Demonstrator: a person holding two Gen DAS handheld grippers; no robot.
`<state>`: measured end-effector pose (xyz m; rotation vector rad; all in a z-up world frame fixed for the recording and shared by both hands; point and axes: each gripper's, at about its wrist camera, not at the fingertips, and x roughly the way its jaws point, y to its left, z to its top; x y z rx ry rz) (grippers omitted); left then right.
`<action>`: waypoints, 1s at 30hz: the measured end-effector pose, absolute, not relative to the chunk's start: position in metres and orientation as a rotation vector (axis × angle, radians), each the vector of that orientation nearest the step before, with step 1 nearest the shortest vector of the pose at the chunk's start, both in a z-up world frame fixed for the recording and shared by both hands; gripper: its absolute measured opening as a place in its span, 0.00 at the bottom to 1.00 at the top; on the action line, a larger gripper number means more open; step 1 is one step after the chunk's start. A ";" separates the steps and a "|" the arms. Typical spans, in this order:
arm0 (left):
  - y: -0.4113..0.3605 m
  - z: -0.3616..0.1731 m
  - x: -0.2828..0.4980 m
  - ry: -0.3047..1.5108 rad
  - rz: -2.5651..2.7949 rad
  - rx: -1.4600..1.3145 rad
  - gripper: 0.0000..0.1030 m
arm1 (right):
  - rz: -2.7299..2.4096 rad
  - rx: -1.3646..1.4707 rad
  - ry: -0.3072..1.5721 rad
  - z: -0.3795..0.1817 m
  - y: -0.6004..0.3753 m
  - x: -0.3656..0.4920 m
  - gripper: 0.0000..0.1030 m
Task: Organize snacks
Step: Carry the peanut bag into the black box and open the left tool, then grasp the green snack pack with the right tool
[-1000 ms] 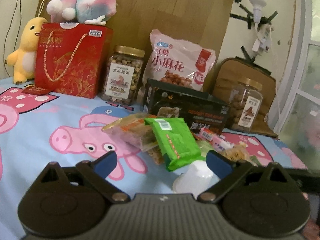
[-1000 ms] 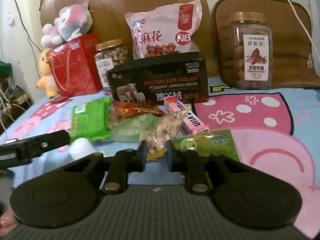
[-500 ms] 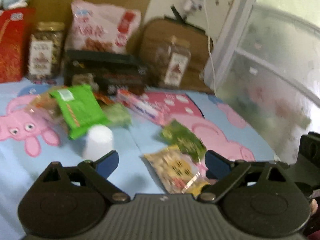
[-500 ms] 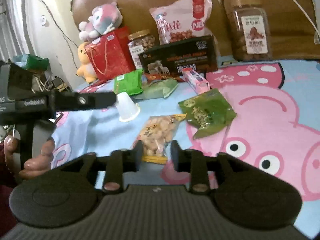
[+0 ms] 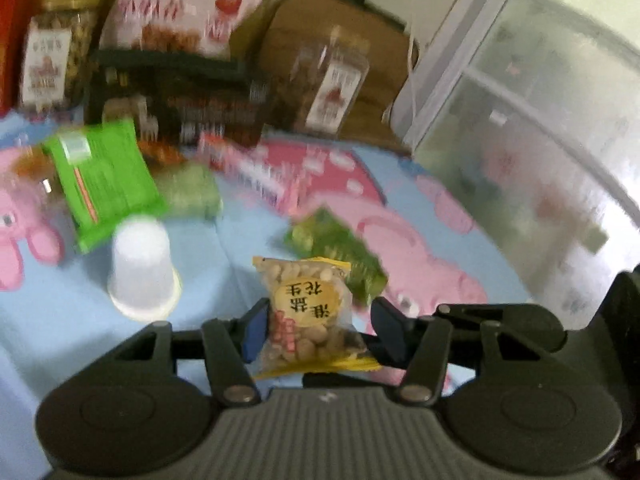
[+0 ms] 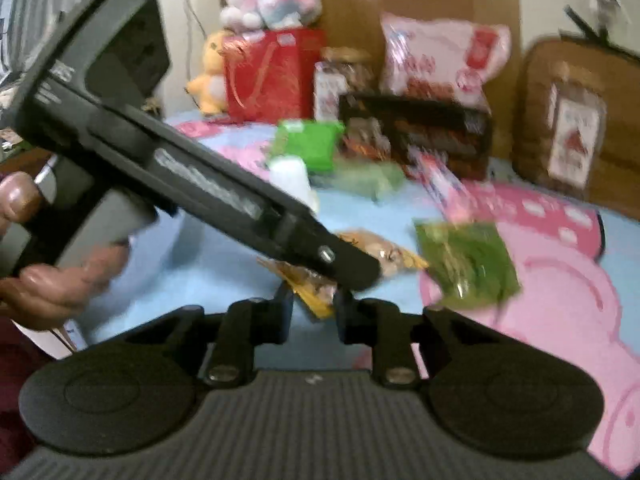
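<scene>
A clear-and-yellow peanut packet [image 5: 310, 316] stands between the blue pads of my left gripper [image 5: 318, 330], whose jaws are half closed around it; the left pad touches it, the right pad stands a little off. In the right wrist view my right gripper [image 6: 310, 314] is shut on the same packet's yellow edge [image 6: 316, 300], with the left gripper's body [image 6: 224, 196] lying across above it. A dark green packet [image 5: 344, 252] lies just behind, and also shows in the right wrist view [image 6: 466, 264].
A white cup [image 5: 142, 268] stands upside down at left. Behind lie a bright green packet [image 5: 104, 184], a pink box [image 5: 256, 172], a black box [image 5: 180, 100], two nut jars, a pink bag [image 5: 184, 8] and a red gift bag [image 6: 272, 76]. A window [image 5: 540, 120] is at right.
The left gripper has swung right and down over the peanut packet and narrowed its jaws around it. The right gripper has kept its hold on the packet, which it drew away from the pile.
</scene>
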<state>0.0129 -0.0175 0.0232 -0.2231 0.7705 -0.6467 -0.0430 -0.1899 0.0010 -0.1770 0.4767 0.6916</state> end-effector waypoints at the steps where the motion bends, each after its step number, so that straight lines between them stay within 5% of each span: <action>1: -0.013 0.031 0.014 0.747 -0.647 -0.230 0.53 | 0.693 -0.186 0.441 0.006 -0.189 -0.044 0.22; 11: 0.003 0.087 0.103 0.542 -0.531 -0.213 0.52 | 0.633 -0.231 0.207 0.054 -0.155 0.028 0.22; 17: 0.018 0.091 0.182 0.532 -0.414 -0.255 0.53 | 0.628 -0.162 0.255 0.071 -0.128 0.116 0.22; 21: 0.028 0.077 0.221 0.589 -0.321 -0.269 0.63 | 0.617 -0.135 0.334 0.067 -0.113 0.167 0.27; 30: 0.097 0.084 0.130 0.471 -0.297 -0.414 0.72 | 0.587 0.019 0.367 0.066 -0.162 0.137 0.33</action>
